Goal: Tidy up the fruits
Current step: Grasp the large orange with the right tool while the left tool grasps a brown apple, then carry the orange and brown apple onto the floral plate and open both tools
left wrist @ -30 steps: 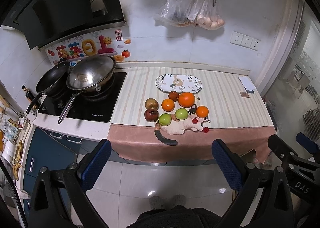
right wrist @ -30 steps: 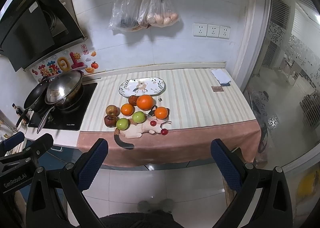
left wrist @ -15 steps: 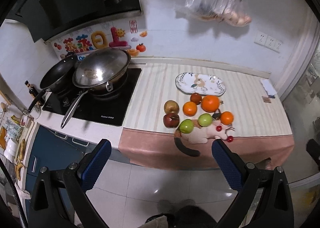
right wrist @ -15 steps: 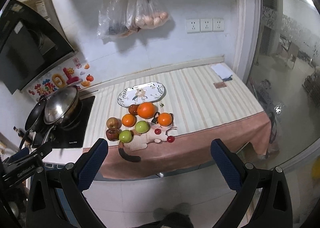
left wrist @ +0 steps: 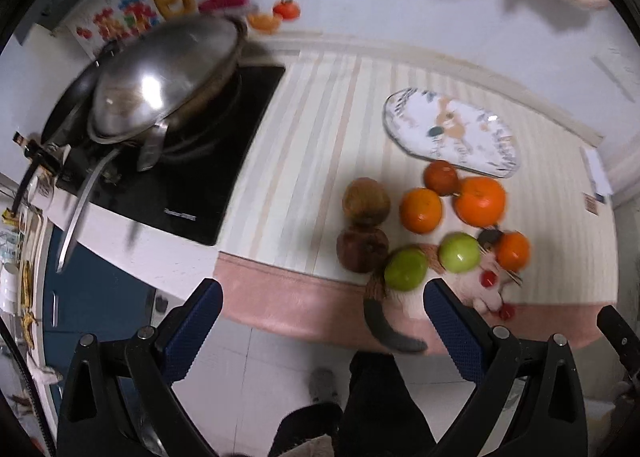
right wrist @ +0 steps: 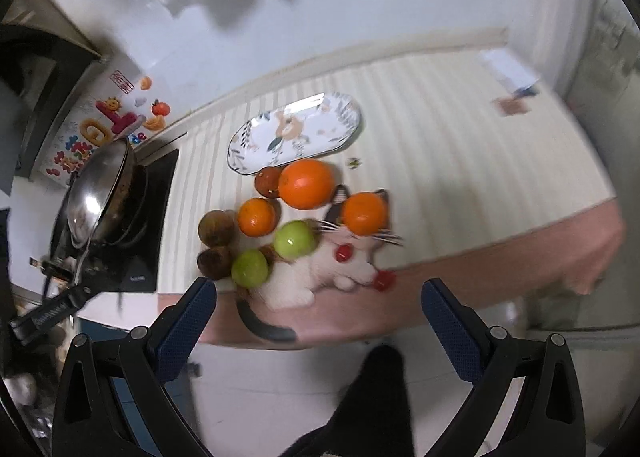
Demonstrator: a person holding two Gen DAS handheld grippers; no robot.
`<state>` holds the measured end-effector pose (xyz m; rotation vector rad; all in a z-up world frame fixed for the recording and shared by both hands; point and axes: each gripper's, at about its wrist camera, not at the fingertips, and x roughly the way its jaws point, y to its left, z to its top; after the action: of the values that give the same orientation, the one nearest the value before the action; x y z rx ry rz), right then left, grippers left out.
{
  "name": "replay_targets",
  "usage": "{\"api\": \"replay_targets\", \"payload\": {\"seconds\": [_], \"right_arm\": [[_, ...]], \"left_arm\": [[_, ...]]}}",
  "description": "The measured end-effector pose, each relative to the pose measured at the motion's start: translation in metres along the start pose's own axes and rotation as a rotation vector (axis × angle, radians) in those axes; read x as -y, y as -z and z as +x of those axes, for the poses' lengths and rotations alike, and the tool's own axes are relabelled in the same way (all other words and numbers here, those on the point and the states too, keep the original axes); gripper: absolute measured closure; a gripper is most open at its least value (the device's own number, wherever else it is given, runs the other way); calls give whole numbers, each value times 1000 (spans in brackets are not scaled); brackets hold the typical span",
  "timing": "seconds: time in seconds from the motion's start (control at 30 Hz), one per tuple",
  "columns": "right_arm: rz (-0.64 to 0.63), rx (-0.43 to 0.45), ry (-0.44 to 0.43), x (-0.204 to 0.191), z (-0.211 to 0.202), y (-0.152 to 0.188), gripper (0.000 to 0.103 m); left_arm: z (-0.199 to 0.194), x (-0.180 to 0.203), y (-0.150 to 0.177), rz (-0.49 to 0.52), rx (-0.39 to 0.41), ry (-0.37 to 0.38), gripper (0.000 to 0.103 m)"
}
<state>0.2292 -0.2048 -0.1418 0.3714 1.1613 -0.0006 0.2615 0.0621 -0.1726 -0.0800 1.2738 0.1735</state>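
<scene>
Several fruits lie on the striped counter: a large orange [left wrist: 480,201] [right wrist: 306,183], two smaller oranges [left wrist: 421,210] [right wrist: 364,213], two green apples [left wrist: 405,269] [right wrist: 295,238], a dark red apple [left wrist: 362,249] and a brownish fruit [left wrist: 365,201]. A patterned oval plate [left wrist: 452,133] [right wrist: 294,133] sits empty behind them. My left gripper [left wrist: 322,321] is open and empty, in front of the counter edge. My right gripper [right wrist: 318,317] is open and empty, just short of the fruits.
A cat-shaped mat [right wrist: 320,273] with small red balls lies under the front fruits. A wok with a lid [left wrist: 160,73] stands on the black hob [left wrist: 192,177] at the left. The pink cloth edge [right wrist: 500,277] overhangs the counter front. Papers [right wrist: 508,73] lie far right.
Both grippers have moved forward and down toward the counter; the fruits and plate appear much larger and the views are blurred. The jaws stay open.
</scene>
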Motion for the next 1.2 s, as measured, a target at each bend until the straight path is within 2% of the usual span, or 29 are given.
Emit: {"api": "replay_targets", "payload": {"seconds": [0.23, 0.4, 0.47, 0.6, 0.67, 0.73, 0.83, 0.87, 1.0, 1.13, 1.2], "right_arm": [[24, -201, -74, 5, 155, -87, 0], [-48, -334, -76, -6, 238, -118, 0], [-76, -384, -83, -11, 262, -124, 0], [-115, -443, -82, -18, 292, -131, 0], [-128, -468, -84, -21, 299, -132, 0], [-142, -490, -84, -25, 307, -133, 0], [-140, -519, -86, -28, 320, -134, 0], [-135, -527, -91, -29, 324, -135, 0], [-105, -559, -96, -32, 341, -133, 2], [-93, -587, -95, -33, 349, -130, 5], [-84, -590, -104, -32, 350, -127, 11]], "left_arm": [[97, 21, -57, -71, -194, 9, 1], [153, 22, -87, -142, -317, 55, 2], [171, 24, -94, -154, -348, 61, 6], [195, 28, -99, -135, -400, 55, 12], [208, 32, -99, -116, -430, 51, 22], [216, 34, -98, -105, -448, 63, 24], [220, 37, -103, -103, -441, 100, 39], [221, 38, -104, -100, -442, 104, 41], [226, 40, -109, -65, -447, 82, 41], [234, 32, -111, -83, -473, 110, 41], [234, 28, -113, -85, -463, 113, 42]]}}
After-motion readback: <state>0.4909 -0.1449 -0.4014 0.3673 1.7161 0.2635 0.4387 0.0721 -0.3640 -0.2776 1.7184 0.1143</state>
